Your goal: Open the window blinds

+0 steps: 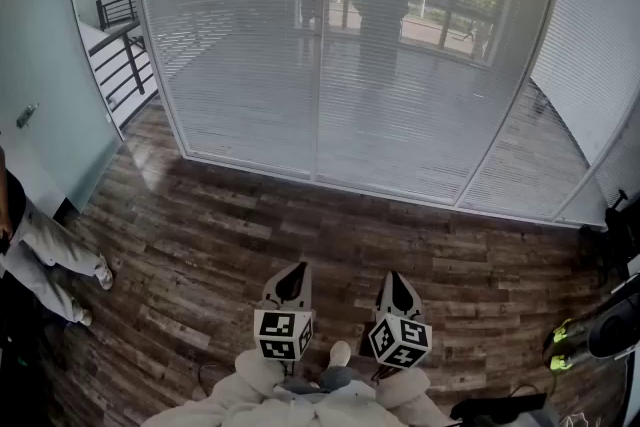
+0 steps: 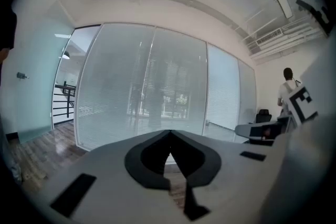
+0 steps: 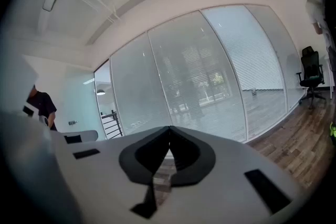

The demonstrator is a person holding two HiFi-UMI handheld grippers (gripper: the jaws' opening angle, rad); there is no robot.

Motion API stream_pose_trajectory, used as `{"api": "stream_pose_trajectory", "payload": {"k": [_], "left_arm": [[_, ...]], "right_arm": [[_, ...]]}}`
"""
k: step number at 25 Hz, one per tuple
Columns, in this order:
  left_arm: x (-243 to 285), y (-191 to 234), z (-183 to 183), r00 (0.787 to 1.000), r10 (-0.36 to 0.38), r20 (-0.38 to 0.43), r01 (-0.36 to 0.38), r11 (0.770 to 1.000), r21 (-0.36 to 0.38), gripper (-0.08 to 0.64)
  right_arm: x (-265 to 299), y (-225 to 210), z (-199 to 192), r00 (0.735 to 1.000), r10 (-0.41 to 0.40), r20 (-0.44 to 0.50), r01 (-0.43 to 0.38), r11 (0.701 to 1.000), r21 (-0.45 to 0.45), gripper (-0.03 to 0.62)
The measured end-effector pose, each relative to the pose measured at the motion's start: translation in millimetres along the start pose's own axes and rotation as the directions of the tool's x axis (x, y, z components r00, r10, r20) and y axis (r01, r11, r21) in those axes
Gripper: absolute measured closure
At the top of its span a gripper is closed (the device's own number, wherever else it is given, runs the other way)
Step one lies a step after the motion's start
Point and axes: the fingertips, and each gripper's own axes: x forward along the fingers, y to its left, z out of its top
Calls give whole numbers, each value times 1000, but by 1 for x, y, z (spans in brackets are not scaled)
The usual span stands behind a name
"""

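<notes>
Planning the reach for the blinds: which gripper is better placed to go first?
Left, barely. The left gripper and right gripper are both shut, empty, side by side, well short of the blinds. The post between panes stands slightly to the left gripper's side. No cord or wand can be made out.

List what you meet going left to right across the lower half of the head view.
A bystander's trouser legs → left claw, shut → right claw, shut → dark object with yellow-green trim at the right edge.
</notes>
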Motion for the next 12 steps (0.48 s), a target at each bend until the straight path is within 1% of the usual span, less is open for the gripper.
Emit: {"api": "stream_pose_trajectory", "payload": {"k": [6,12], "left_arm": [[16,8,-2,1000,10,-7,-10,1000,3,558],[53,14,6,1000,17,-3,-17,1000,10,558]], "right_arm": [[20,-3,0,1000,6,0,-6,1000,6,578],[56,-13,10,1000,16,5,-16,1000,2,578]]}}
